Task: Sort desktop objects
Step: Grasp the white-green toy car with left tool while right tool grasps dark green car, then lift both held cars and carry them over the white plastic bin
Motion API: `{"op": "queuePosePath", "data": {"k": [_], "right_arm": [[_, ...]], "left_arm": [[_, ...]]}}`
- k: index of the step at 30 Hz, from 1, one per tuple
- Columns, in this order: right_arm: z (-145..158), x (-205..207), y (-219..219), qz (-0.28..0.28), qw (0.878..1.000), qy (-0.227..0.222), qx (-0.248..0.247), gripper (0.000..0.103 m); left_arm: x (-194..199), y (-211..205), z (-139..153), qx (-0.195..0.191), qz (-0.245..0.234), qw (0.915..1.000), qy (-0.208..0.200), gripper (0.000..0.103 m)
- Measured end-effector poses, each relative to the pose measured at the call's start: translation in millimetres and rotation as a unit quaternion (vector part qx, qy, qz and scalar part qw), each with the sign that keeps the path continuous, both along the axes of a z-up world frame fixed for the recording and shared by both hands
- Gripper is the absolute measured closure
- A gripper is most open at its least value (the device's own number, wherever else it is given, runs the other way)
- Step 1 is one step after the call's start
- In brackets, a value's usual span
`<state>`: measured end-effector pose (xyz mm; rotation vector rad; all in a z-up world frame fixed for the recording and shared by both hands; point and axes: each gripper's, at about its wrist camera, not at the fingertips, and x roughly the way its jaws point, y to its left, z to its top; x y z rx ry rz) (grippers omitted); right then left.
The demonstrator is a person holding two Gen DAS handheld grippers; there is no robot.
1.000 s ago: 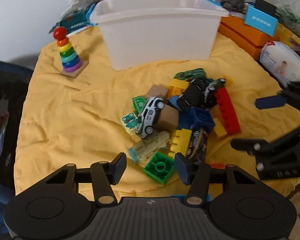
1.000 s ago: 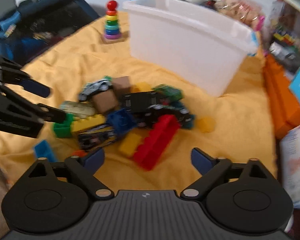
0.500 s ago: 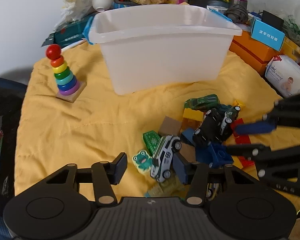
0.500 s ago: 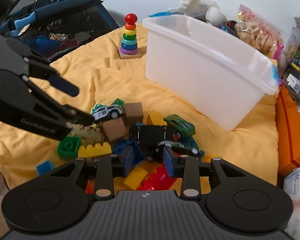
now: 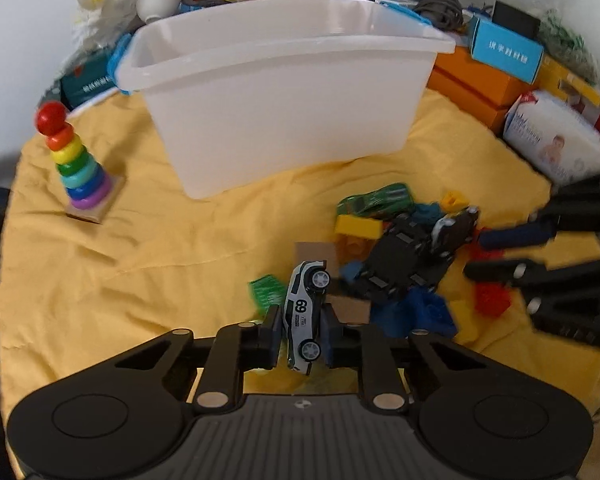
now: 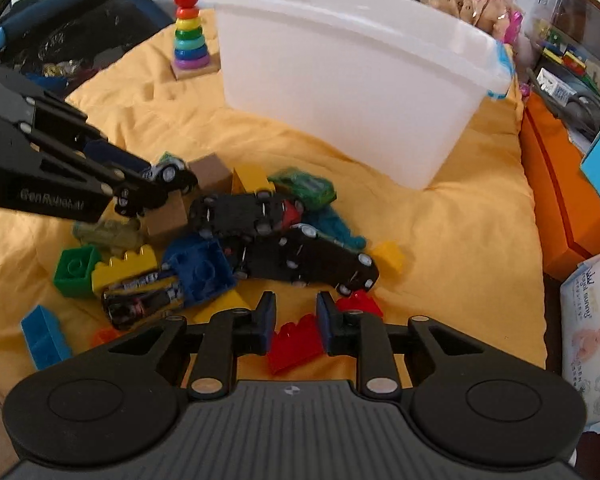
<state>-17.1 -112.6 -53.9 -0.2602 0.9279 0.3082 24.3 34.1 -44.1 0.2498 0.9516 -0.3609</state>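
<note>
On the yellow cloth lies a heap of toy cars and bricks. My left gripper is closing, and its pads press the sides of a white toy car marked 69, nose up. In the right wrist view this gripper reaches into the heap's left side. My right gripper is closing too, with a red brick squeezed between its pads at the heap's near edge. Two black cars, a green car and a blue brick lie just beyond. A white bin stands behind the heap.
A rainbow ring stacker stands left of the bin. Orange boxes and a wipes pack line the right side. A dark bag lies off the cloth at left. Snack bags and clutter crowd behind the bin.
Both grippers have gone from wide open to nearly closed. The left closed on the white car after moving over the heap's left side; the right closed on the red brick.
</note>
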Motion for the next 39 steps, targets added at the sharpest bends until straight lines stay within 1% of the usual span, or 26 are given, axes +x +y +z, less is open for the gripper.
{"op": "queuePosePath", "data": {"k": [3, 6, 8, 9, 11, 12, 13, 16, 18, 19, 20, 22, 24, 26, 28, 29, 30, 32, 33, 35, 36, 39], "right_arm": [[7, 4, 10, 0.018, 1.0, -0.017, -0.003, 0.077], [13, 8, 18, 0.043, 0.999, -0.025, 0.005, 0.074], [12, 11, 23, 0.052, 0.998, -0.024, -0.006, 0.073], [10, 13, 24, 0.05, 0.998, -0.023, -0.017, 0.072], [8, 16, 21, 0.039, 0.999, -0.02, -0.028, 0.067], [7, 16, 16, 0.035, 0.999, -0.02, -0.034, 0.059], [6, 17, 12, 0.035, 0.998, -0.021, -0.042, 0.056], [5, 22, 0, 0.049, 0.997, -0.019, -0.061, 0.055], [4, 27, -4, 0.093, 0.994, -0.005, -0.057, 0.052], [3, 29, -6, 0.115, 0.992, -0.002, -0.054, 0.051], [1, 33, -7, 0.141, 0.989, 0.003, -0.055, 0.05], [-2, 38, -7, 0.179, 0.982, 0.013, -0.064, 0.049], [-7, 48, -8, 0.208, 0.975, 0.033, -0.07, 0.052], [-11, 54, -10, 0.219, 0.972, 0.048, -0.071, 0.056], [-10, 53, -11, 0.226, 0.97, 0.065, -0.063, 0.072], [-9, 50, -11, 0.229, 0.969, 0.07, -0.062, 0.077], [-6, 44, -10, 0.233, 0.968, 0.067, -0.061, 0.083], [-2, 28, -7, 0.225, 0.971, 0.046, -0.061, 0.083], [-2, 22, -5, 0.219, 0.973, 0.035, -0.068, 0.083], [-2, 14, -2, 0.203, 0.976, 0.012, -0.083, 0.083], [0, 12, 1, 0.194, 0.977, 0.001, -0.084, 0.083], [21, 15, 11, 0.176, 0.983, -0.028, -0.046, 0.083]], "left_arm": [[-2, 16, 6, 0.036, 0.005, 0.9992, -0.016, 0.081], [-1, 40, 11, 0.059, 0.03, 0.9974, -0.028, 0.081], [3, 55, 10, 0.074, 0.048, 0.9957, -0.029, 0.081], [5, 61, 7, 0.088, 0.054, 0.9943, -0.027, 0.081], [7, 65, -1, 0.121, 0.054, 0.9908, -0.025, 0.081], [7, 65, -7, 0.146, 0.05, 0.9877, -0.027, 0.081], [7, 64, -13, 0.16, 0.047, 0.9856, -0.028, 0.081], [3, 58, -24, 0.168, 0.037, 0.9848, -0.023, 0.079], [-3, 52, -26, 0.173, 0.03, 0.9839, -0.033, 0.072], [-7, 49, -26, 0.17, 0.027, 0.9844, -0.036, 0.071], [-10, 47, -24, 0.159, 0.026, 0.9863, -0.035, 0.07], [-14, 45, -19, 0.122, 0.026, 0.9919, -0.026, 0.068], [-18, 46, -14, 0.089, 0.033, 0.9953, -0.018, 0.068], [-20, 49, -10, 0.063, 0.048, 0.9968, -0.012, 0.069], [-21, 53, -8, 0.047, 0.062, 0.9969, -0.01, 0.069], [-23, 54, -8, 0.047, 0.067, 0.9966, -0.01, 0.069], [-23, 56, -9, 0.048, 0.072, 0.9961, -0.011, 0.068], [-25, 58, -11, 0.053, 0.081, 0.9952, -0.011, 0.068], [-24, 60, -12, 0.054, 0.088, 0.9946, -0.009, 0.068], [-23, 67, -11, 0.047, 0.099, 0.9939, -0.006, 0.068], [-22, 71, -10, 0.042, 0.105, 0.9935, -0.006, 0.066], [-15, 76, -10, 0.04, 0.104, 0.9938, -0.008, 0.064]]}}
